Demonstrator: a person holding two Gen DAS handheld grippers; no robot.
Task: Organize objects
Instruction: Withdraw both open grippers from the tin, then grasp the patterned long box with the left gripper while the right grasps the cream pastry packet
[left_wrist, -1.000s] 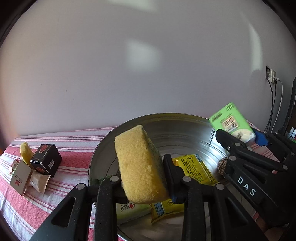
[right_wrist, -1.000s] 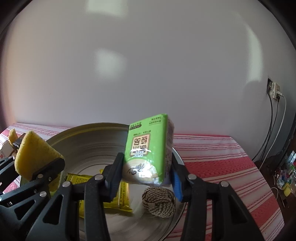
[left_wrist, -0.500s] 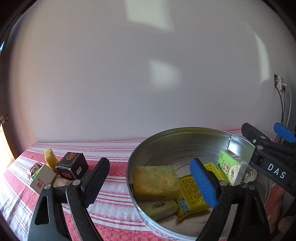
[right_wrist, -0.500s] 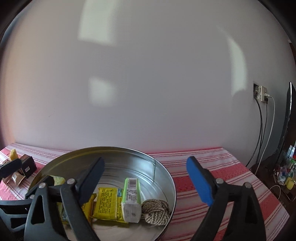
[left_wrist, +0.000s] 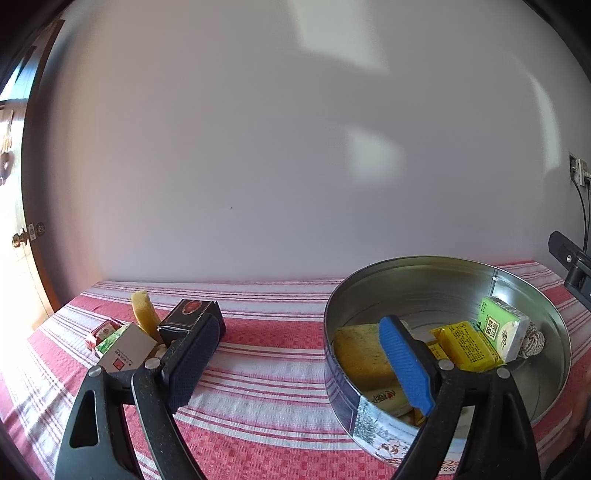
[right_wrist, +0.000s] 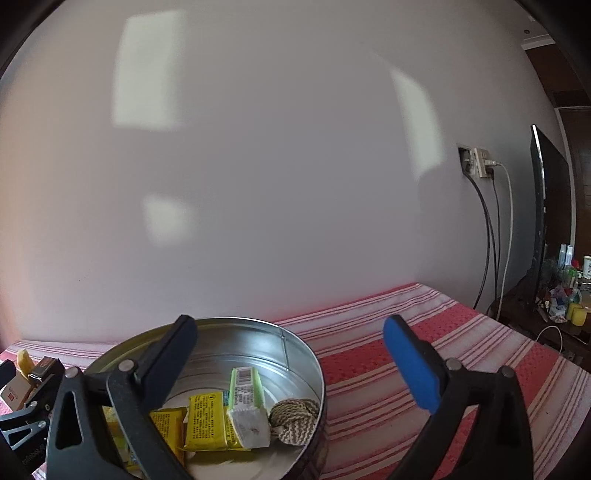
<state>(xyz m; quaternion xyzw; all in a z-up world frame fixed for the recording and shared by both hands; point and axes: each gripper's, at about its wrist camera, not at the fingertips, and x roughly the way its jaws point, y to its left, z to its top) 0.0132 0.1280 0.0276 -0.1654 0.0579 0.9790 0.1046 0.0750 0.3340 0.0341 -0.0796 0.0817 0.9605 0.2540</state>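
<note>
Metal tin (left_wrist: 535, 291) near rim cut off, sponge (left_wrist: 360, 350) half hidden behind wide empty left gripper (left_wrist: 299, 363), right gripper (right_wrist: 291, 363) opening, empty

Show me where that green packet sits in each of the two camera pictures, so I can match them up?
Left wrist view: the green packet lies at the right side of the round tin, against the rope ball.
Right wrist view: green packet, lower centre, inside the tin.
Shared landmark: the rope ball beside it.
</note>
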